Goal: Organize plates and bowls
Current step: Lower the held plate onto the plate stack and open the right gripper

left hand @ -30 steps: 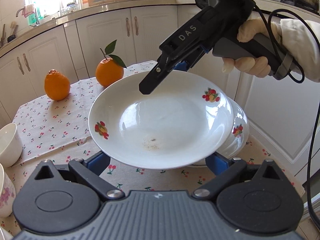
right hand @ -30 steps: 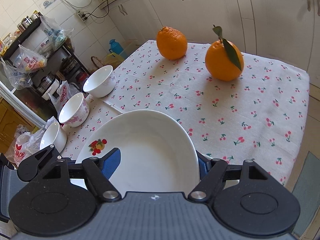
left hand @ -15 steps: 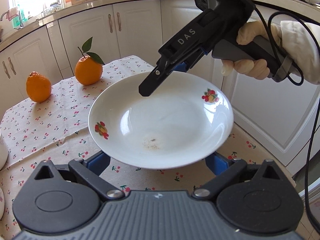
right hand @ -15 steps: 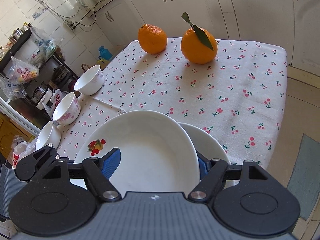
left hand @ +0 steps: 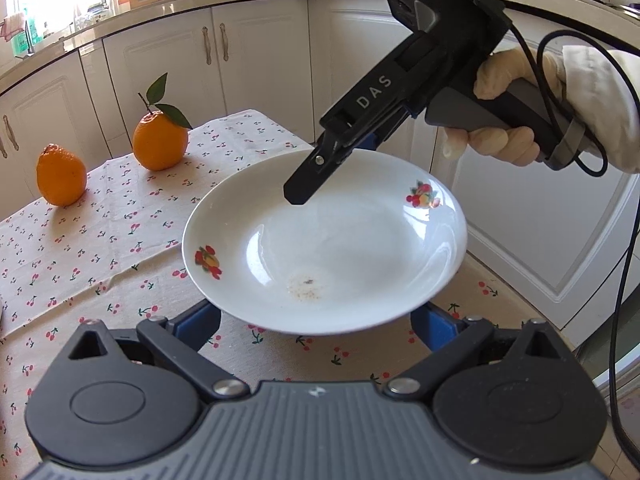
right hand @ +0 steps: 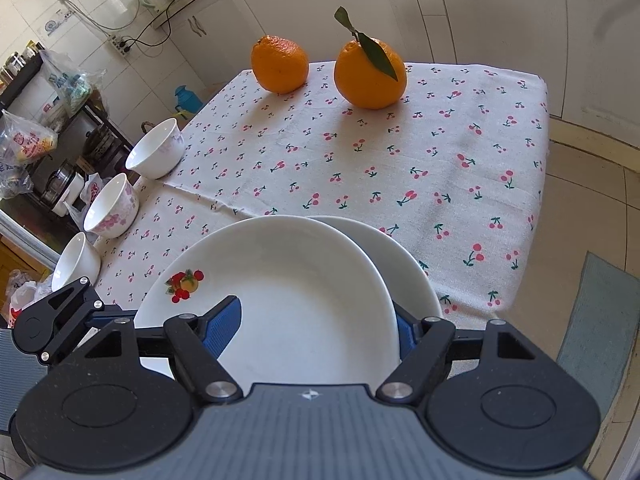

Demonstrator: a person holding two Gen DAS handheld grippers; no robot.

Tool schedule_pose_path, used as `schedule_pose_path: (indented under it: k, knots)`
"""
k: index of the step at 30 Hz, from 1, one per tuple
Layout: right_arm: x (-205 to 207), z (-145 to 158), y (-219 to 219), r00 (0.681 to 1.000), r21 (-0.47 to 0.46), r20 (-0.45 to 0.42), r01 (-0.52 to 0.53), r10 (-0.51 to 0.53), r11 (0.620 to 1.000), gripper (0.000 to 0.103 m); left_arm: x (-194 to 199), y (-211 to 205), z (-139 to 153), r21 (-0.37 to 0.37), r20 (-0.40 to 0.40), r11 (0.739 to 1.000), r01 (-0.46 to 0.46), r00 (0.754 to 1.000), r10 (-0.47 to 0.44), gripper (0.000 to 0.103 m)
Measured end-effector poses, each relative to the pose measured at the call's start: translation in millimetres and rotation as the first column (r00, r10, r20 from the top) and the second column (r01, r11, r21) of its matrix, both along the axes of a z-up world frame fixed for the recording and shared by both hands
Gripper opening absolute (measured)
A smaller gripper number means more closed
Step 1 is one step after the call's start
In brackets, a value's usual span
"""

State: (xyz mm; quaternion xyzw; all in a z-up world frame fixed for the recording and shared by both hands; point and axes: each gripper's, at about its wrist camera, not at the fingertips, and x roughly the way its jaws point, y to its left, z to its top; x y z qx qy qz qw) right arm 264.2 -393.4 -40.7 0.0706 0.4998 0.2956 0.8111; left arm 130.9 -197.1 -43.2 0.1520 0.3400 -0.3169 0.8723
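Observation:
A white plate with fruit prints [left hand: 328,240] hangs above the table. My right gripper [left hand: 304,188] grips its far rim, one finger above and one below. In the right wrist view the same plate [right hand: 280,292] sits between the blue pads [right hand: 222,326] of my right gripper [right hand: 316,332]. A second white plate [right hand: 404,264] lies on the cloth under it, offset right. My left gripper [left hand: 316,324] is open under the held plate's near edge, fingertips hidden. Three white bowls [right hand: 156,154], [right hand: 112,210], [right hand: 76,260] stand along the table's left edge.
Two oranges [right hand: 280,64], [right hand: 370,74] sit at the far end of the cherry-print tablecloth [right hand: 440,160]. White cabinets [left hand: 520,220] stand close behind the table. A shelf with bags [right hand: 36,136] is to the left. The table's right edge [right hand: 540,200] drops to the floor.
The held plate has shifted left off the lower plate, which now shows more in the right wrist view. The left wrist view has swung, and the lower plate is hidden from it.

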Motion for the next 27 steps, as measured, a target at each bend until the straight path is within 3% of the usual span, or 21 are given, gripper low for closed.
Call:
schedule_pose_path:
  k: [13, 20, 27]
  knots:
    - [-9, 0, -7, 1.0, -0.045, -0.012, 0.019, -0.019, 0.999, 0.081, 2, 1, -1, -0.018, -0.012, 1.0, 0.014, 1.0, -0.014, 0.1]
    - [-17, 4, -16, 0.999, -0.033, -0.006, 0.042, -0.043, 0.999, 0.082, 0, -1, 0, -0.028, 0.021, 0.999, 0.033, 0.999, -0.032, 0.1]
    - [-24, 14, -12, 0.999, -0.085, 0.011, 0.041, -0.04, 0.996, 0.087, 0, -1, -1, -0.02, 0.022, 0.999, 0.035, 0.999, -0.035, 0.1]
